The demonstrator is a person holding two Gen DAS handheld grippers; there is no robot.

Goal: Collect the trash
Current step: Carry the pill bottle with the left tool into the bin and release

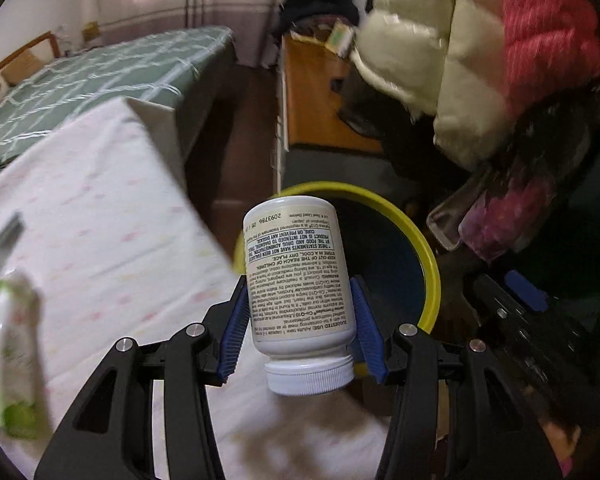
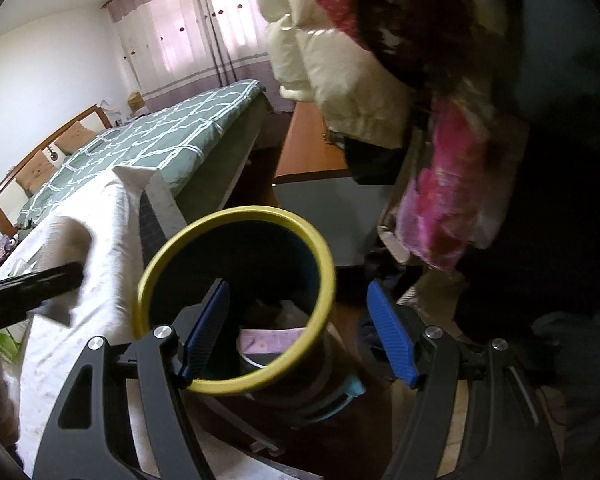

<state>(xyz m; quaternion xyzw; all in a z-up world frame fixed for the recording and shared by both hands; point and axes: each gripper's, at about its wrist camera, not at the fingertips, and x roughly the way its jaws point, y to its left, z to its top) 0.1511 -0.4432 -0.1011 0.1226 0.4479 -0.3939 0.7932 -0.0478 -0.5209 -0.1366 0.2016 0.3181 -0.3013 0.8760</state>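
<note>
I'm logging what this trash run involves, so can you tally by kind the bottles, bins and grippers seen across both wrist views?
White plastic pill bottle with a printed label and white screw cap, held upside down: 1
Round dark trash bin with a yellow rim, some paper inside: 1
Black two-finger grippers with blue pads, left gripper and right gripper: 2
Total: 4

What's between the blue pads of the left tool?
A white pill bottle, held cap toward the camera. The left tool is shut on it, with the yellow-rimmed bin behind it. The left wrist view shows this.
</note>
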